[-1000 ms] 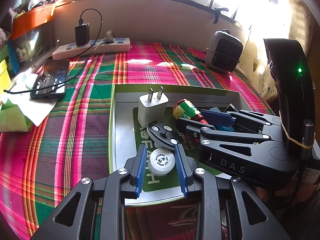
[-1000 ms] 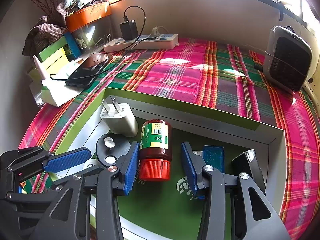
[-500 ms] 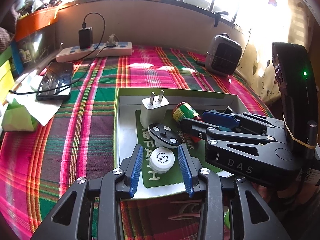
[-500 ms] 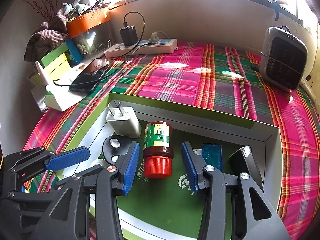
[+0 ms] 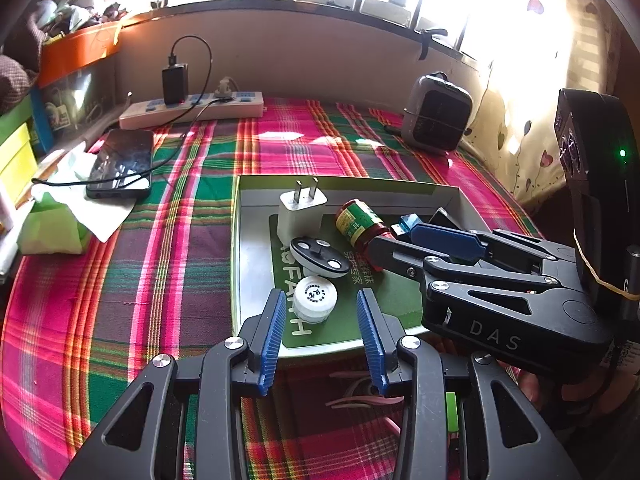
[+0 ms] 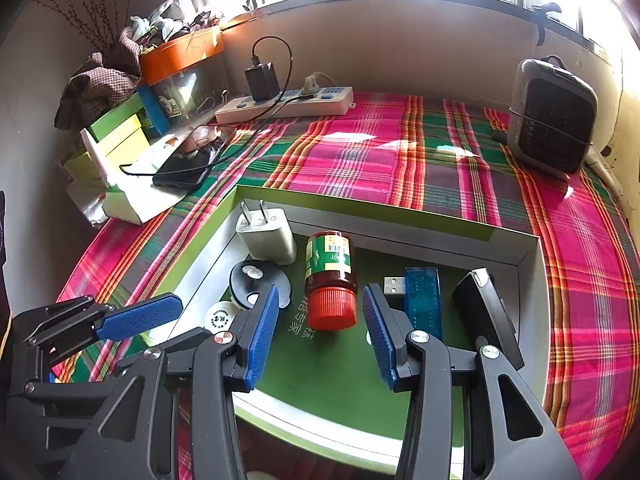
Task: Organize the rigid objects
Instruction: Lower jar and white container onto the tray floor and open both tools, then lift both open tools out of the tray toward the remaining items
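Both tongs stood apart and empty, left (image 5: 322, 334) over white cap (image 5: 315, 298), right (image 6: 320, 334) over bottle (image 6: 330, 280); best lifted straight clear of tray (image 6: 532, 280), nudging nothing

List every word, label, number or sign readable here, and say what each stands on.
"DAS": raised letters on the right gripper's black body, left wrist view.
"FAITH", partly hidden: white letters on the tray's green liner.
Chinese characters: white print on the same liner, too small to read surely.
Red-capped bottle: green label with barcode, text too blurred.
White cap: round printed mark, too small.
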A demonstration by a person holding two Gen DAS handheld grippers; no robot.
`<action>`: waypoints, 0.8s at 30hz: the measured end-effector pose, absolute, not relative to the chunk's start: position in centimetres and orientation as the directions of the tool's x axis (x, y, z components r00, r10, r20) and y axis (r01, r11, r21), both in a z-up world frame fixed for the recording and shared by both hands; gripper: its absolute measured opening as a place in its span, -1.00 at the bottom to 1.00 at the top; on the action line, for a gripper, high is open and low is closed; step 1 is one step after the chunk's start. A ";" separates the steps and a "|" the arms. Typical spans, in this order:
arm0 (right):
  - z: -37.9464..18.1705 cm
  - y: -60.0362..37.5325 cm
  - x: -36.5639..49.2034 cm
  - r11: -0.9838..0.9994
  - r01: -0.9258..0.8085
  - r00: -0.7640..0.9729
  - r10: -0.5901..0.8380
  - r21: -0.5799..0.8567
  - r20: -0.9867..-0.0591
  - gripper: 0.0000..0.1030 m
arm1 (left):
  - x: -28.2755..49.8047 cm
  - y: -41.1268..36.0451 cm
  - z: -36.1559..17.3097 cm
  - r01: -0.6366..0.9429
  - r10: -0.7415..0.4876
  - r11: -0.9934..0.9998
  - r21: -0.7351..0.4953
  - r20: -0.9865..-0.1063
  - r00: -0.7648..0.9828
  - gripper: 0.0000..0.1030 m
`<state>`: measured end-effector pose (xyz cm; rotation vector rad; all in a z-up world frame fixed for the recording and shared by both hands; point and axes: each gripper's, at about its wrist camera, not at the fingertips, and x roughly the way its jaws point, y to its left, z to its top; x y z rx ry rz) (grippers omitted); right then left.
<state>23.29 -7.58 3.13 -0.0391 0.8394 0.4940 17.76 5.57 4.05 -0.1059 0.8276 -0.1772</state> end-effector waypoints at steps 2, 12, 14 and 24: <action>3.4 -7.7 22.8 0.887 -0.434 0.567 0.407 0.161 -0.716 -0.12 | 17.3 5.5 4.3 0.117 -0.194 0.981 -0.156 -0.719 0.668 -0.30; 4.4 -8.2 20.1 0.890 -0.424 0.588 0.410 0.166 -0.697 -0.12 | 15.0 5.6 4.7 0.120 -0.202 0.979 -0.164 -0.712 0.673 -0.29; 4.5 -8.2 19.5 0.890 -0.423 0.590 0.412 0.169 -0.694 -0.12 | 14.6 5.6 4.7 0.118 -0.201 0.979 -0.164 -0.711 0.674 -0.29; 4.6 -10.2 16.4 0.910 -0.371 0.617 0.392 0.187 -0.682 -0.11 | 12.7 6.7 4.3 0.097 -0.207 0.976 -0.193 -0.703 0.680 -0.29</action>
